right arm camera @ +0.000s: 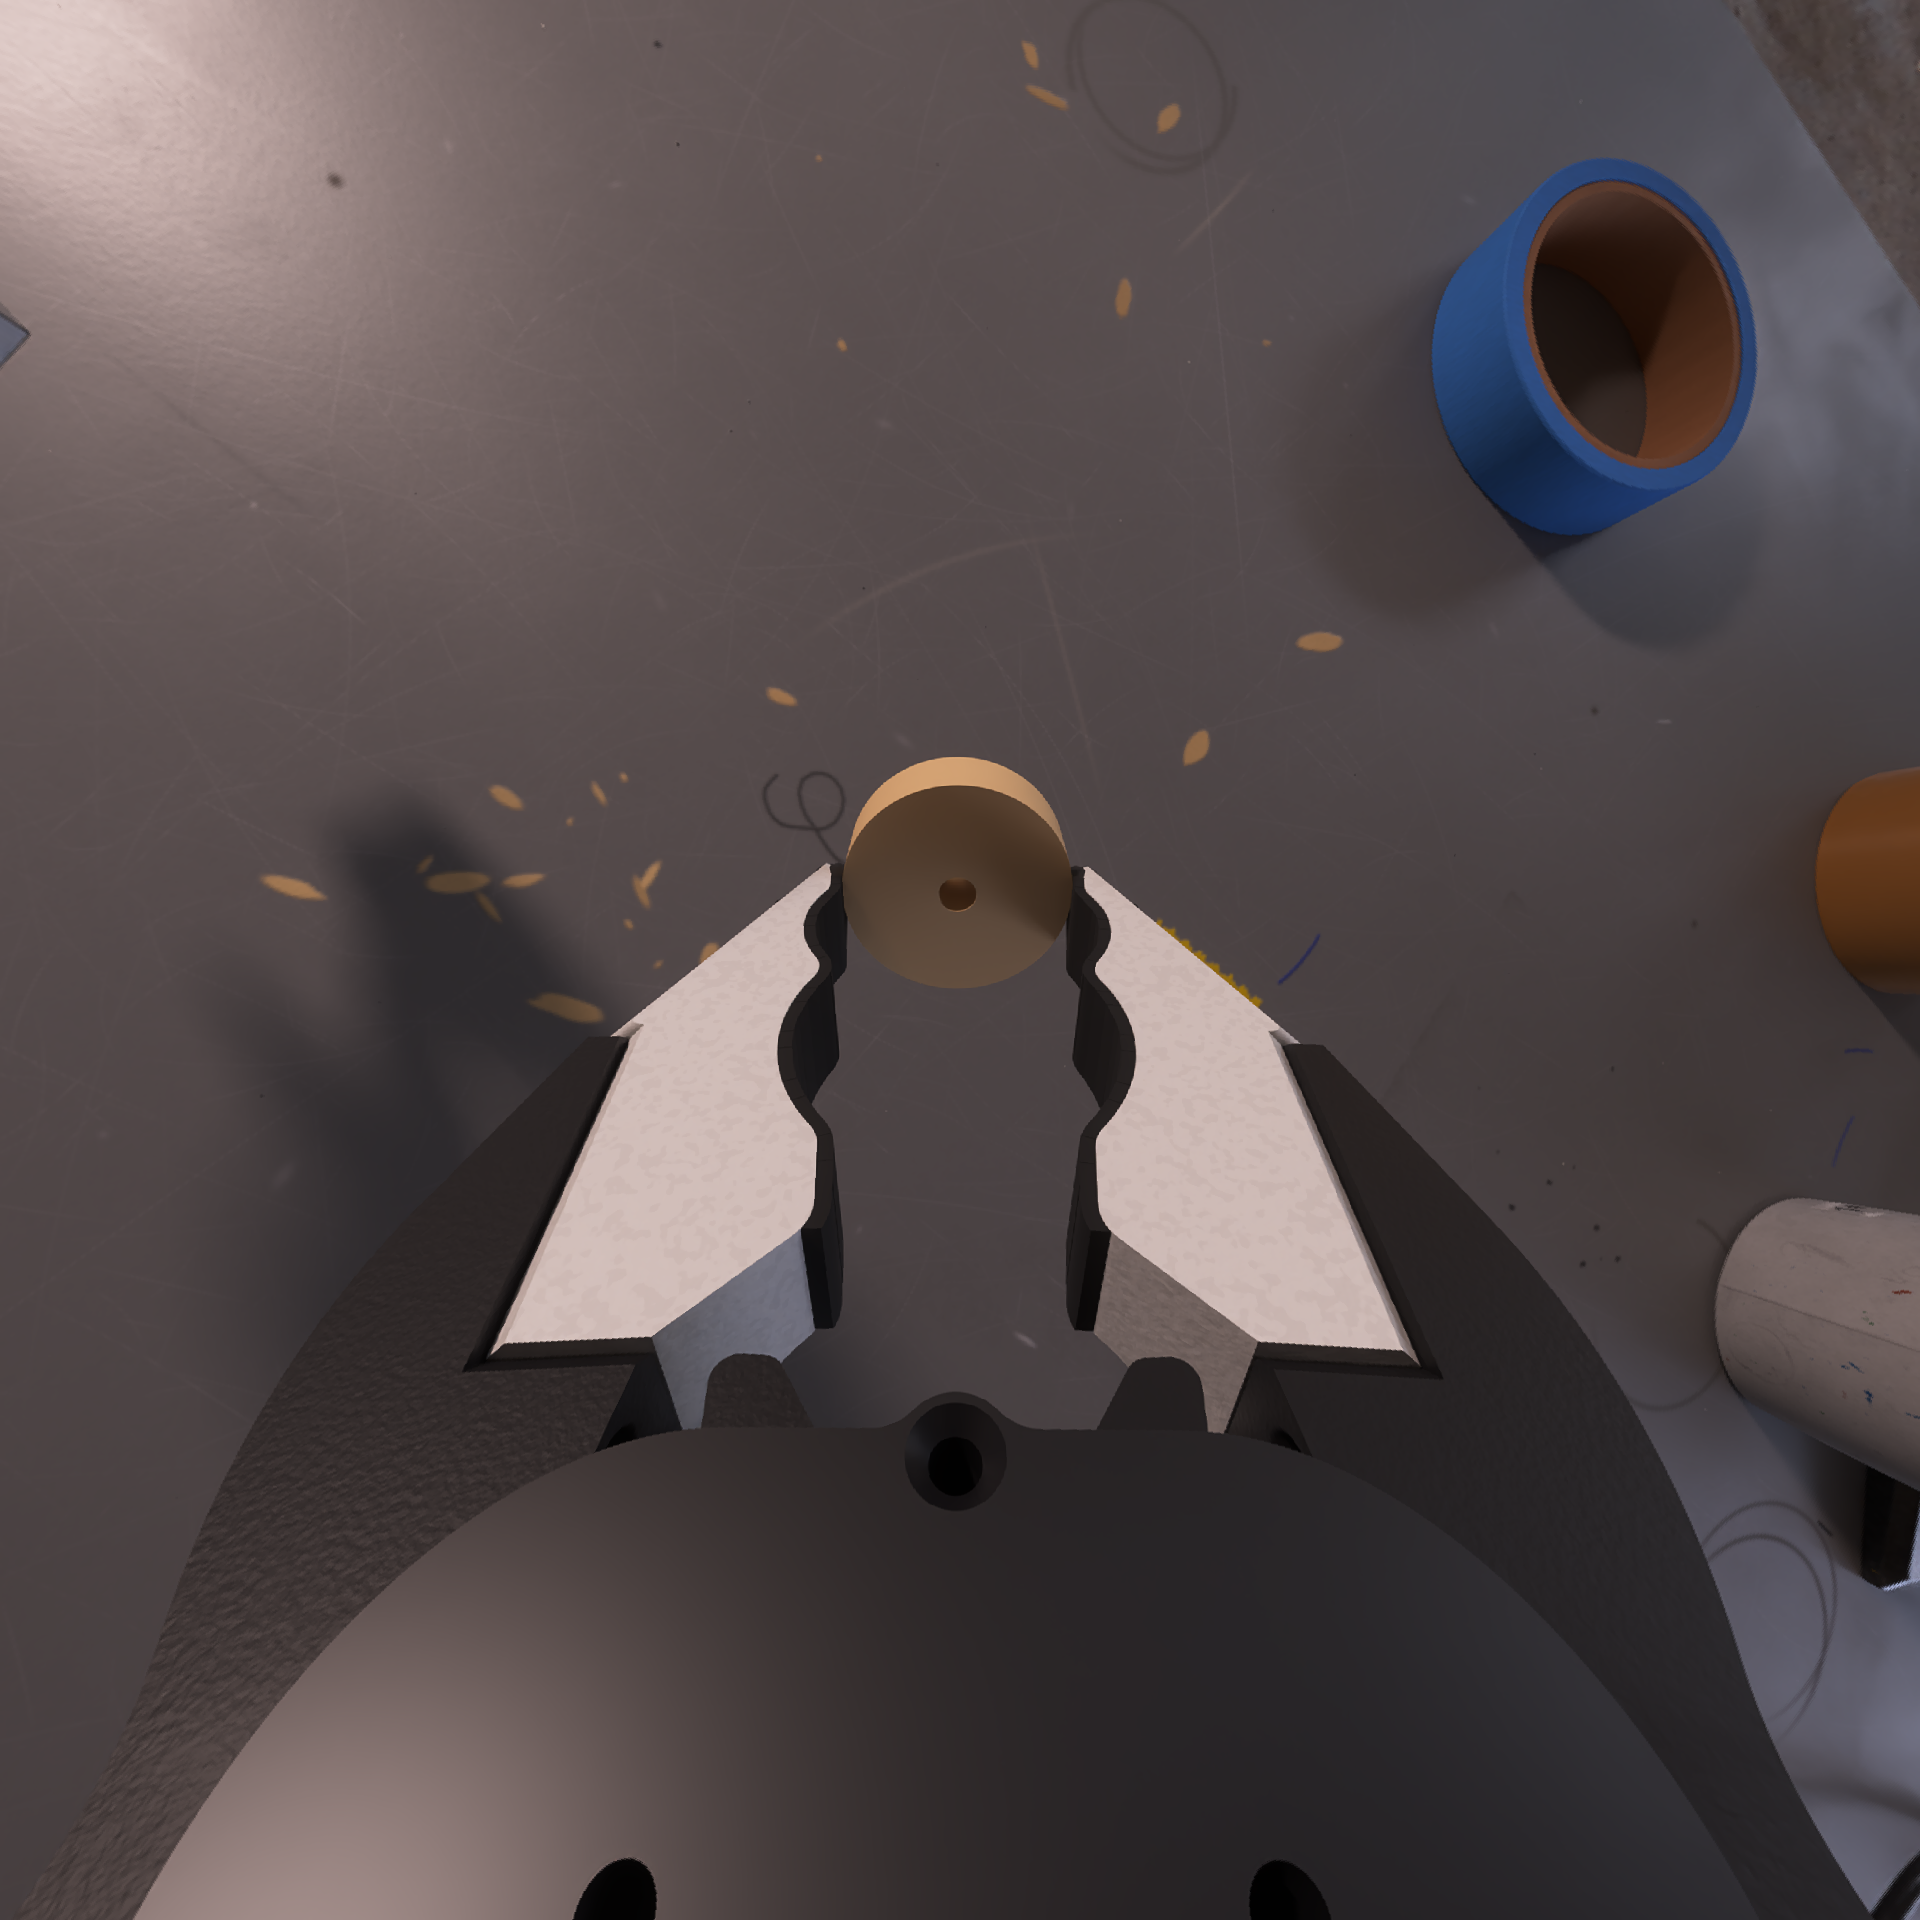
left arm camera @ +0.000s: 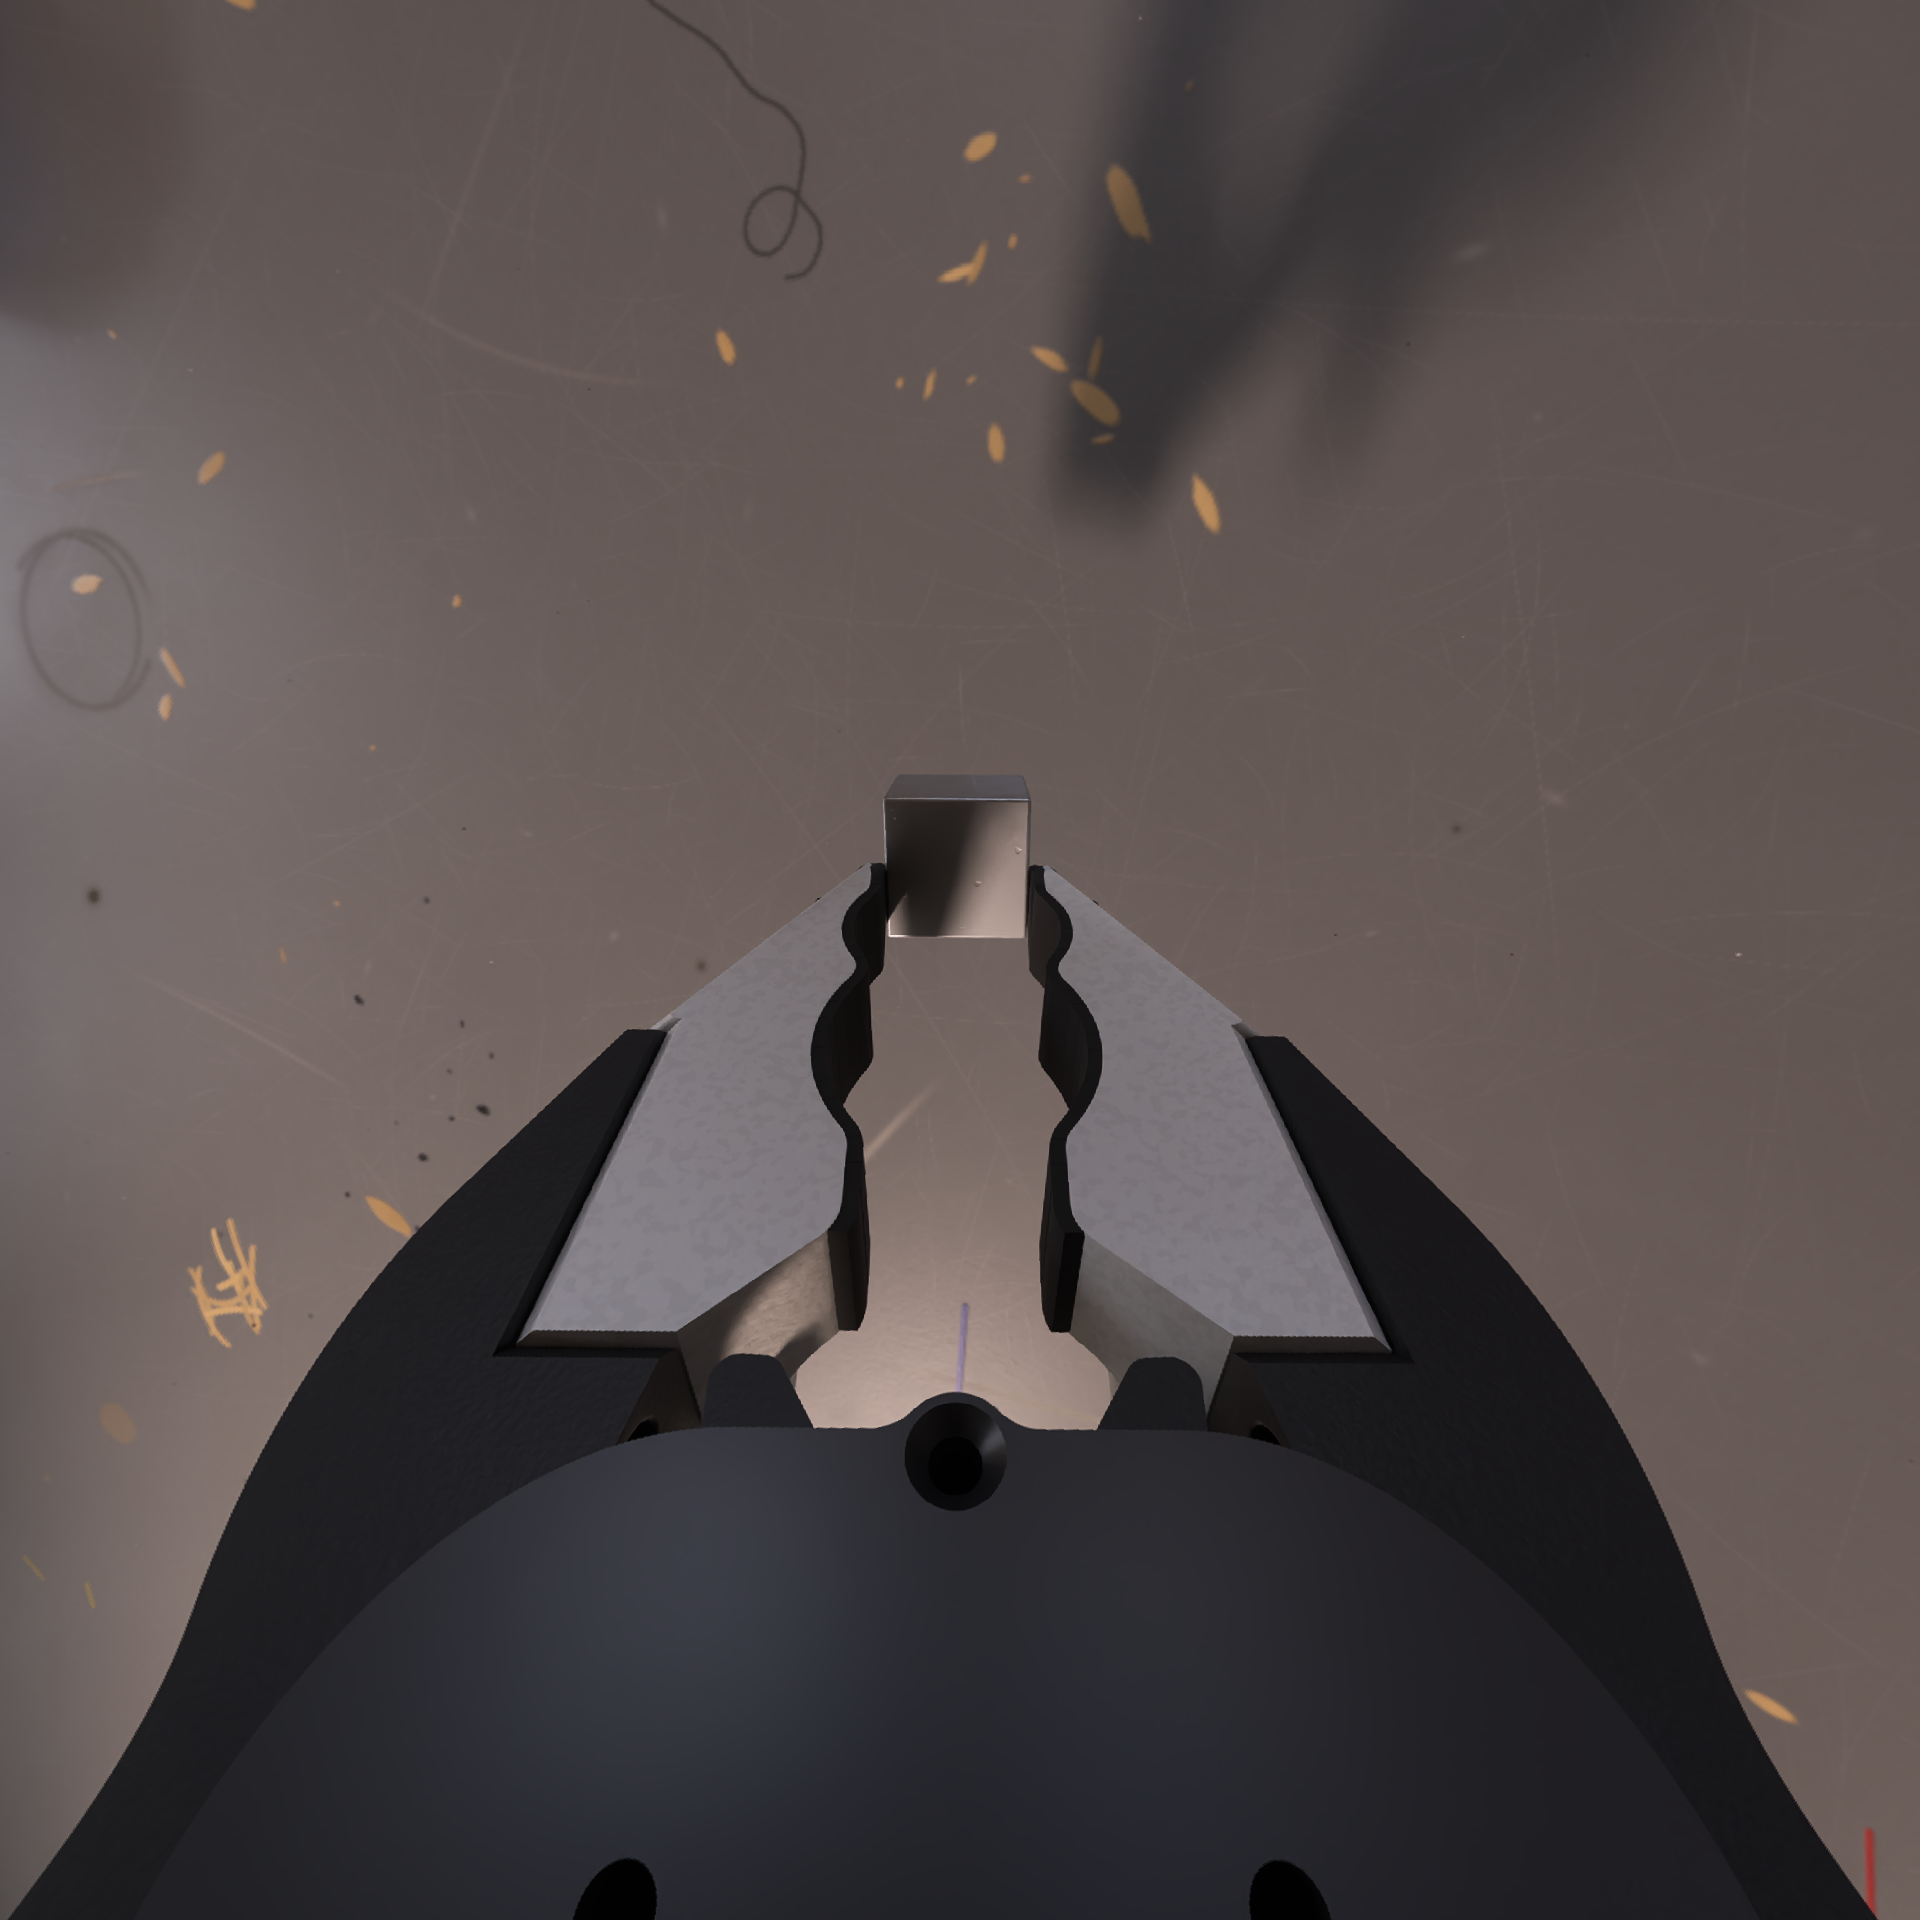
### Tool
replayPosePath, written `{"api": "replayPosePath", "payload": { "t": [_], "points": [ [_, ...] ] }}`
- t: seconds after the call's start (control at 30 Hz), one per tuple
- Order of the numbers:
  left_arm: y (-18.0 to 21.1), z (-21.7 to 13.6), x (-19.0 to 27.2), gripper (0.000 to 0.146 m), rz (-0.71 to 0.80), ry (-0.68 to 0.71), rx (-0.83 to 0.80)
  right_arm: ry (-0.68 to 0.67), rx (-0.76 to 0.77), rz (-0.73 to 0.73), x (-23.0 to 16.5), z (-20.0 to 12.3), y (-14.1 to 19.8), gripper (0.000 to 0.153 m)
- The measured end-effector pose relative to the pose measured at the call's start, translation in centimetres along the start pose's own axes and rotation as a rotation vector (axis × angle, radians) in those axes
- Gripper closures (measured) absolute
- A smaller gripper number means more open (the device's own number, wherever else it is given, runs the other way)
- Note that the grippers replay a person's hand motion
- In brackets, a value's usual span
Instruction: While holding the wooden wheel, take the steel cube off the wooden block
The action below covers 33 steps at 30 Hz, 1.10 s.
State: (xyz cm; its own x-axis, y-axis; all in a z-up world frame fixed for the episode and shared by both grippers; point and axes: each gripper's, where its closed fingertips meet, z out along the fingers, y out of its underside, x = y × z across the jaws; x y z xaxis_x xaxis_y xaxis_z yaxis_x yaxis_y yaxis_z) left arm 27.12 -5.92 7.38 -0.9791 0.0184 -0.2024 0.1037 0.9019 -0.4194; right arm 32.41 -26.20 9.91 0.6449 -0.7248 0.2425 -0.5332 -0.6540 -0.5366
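In the left wrist view my left gripper (left arm camera: 956,899) is shut on a small shiny steel cube (left arm camera: 956,857), pinched between its fingertips and held above the grey tabletop (left arm camera: 520,831). In the right wrist view my right gripper (right arm camera: 956,904) is shut on a round light wooden wheel (right arm camera: 956,873) with a small centre hole, held at its fingertips above the table. The wooden block shows in neither view.
In the right wrist view a blue tape roll (right arm camera: 1595,348) lies at the upper right, an orange-brown cylinder (right arm camera: 1875,883) at the right edge, and a pale tube (right arm camera: 1818,1340) at the lower right. Wood chips and scratches are scattered over the table.
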Motion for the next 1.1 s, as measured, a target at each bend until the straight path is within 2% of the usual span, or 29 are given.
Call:
{"api": "replayPosePath", "payload": {
  "t": [0.13, 0.43, 0.63, 0.77, 0.9, 1.1],
  "points": [
    [-0.2, -0.8, -0.7, 0.119, -0.023, -0.023, 0.033, 0.000, 0.001, -0.001, 0.0, 0.0, 0.0, 0.110],
    [1.6, -3.1, -1.2, 0.119, -0.078, 0.034, 0.069, 0.000, 0.014, 0.008, 0.2, -0.3, 0.1, 0.110],
    [4.0, -3.5, -2.6, 0.119, -0.120, -0.032, -0.038, -0.003, 0.008, 0.007, 0.1, -0.2, 0.2, 0.110],
    [7.3, -1.8, -4.5, 0.119, -0.211, -0.067, -0.139, -0.003, 0.009, 0.008, 0.1, -0.3, 0.3, 0.110],
    [9.7, 0.6, -5.7, 0.119, -0.288, -0.024, -0.159, -0.001, 0.022, 0.014, 0.3, -0.6, 0.3, 0.110],
    [11.1, 2.0, -6.4, 0.119, -0.285, -0.028, -0.168, -0.003, 0.022, 0.016, 0.4, -0.5, 0.4, 0.110]
  ]
}}
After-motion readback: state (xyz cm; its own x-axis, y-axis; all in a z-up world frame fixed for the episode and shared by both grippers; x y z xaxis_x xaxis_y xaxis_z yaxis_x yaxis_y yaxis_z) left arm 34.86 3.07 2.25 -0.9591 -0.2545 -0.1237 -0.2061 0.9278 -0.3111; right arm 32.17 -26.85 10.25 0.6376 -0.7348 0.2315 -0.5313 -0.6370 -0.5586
